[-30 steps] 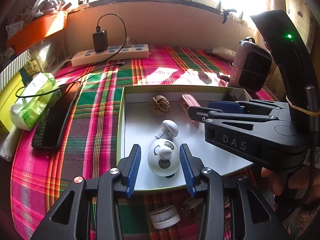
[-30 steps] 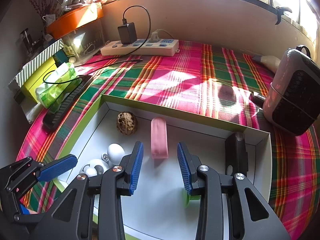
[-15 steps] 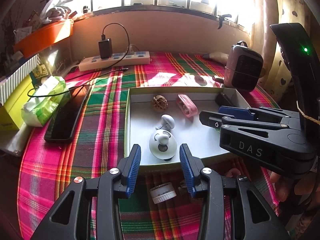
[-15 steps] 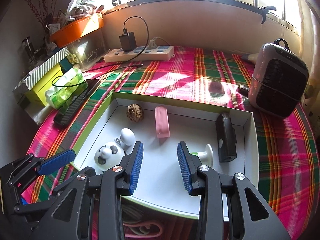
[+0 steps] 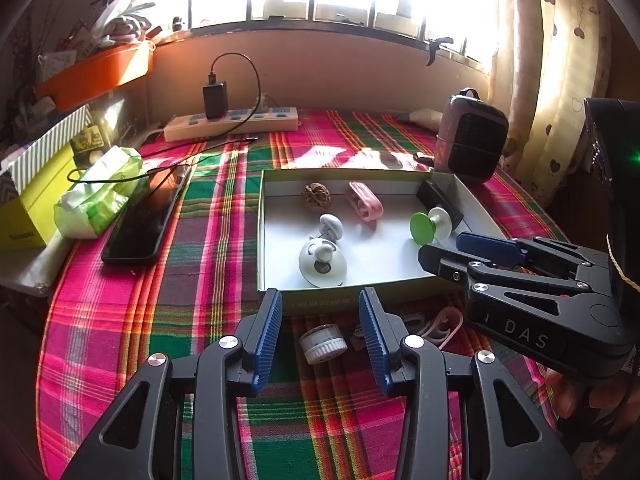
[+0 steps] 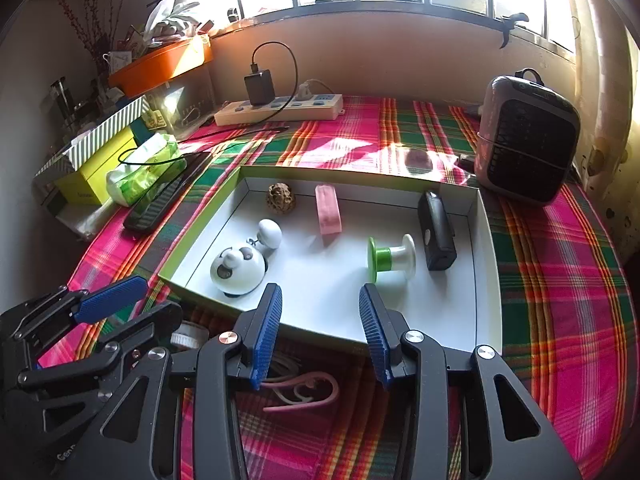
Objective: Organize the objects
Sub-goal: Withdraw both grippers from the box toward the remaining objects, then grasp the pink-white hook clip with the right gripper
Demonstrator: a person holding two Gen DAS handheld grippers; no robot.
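Observation:
A shallow white tray (image 5: 400, 270) (image 6: 484, 280) with green rim lies on the plaid cloth. In it are a panda toy (image 5: 322, 260) (image 6: 238, 270), a walnut (image 5: 316, 197) (image 6: 281, 198), a pink case (image 5: 364, 202) (image 6: 328, 214), a green-and-white spool (image 5: 430, 225) (image 6: 390, 258) and a black device (image 6: 436, 230). My left gripper (image 5: 320, 338) is open and empty, in front of the tray above a white round cap (image 5: 323, 344). My right gripper (image 6: 319, 332) is open and empty over the tray's near edge, above a pink cord (image 6: 304, 394).
A phone (image 5: 146, 216), green tissue pack (image 5: 100, 196) and yellow box (image 5: 28, 204) lie left. A power strip (image 5: 232, 122) with charger sits at the back. A small heater (image 6: 528, 144) stands at the right. The right gripper shows in the left wrist view (image 5: 476, 258).
Both grippers have pulled back from inside the tray toward its near edge. The panda toy and the spool stay in the tray, released.

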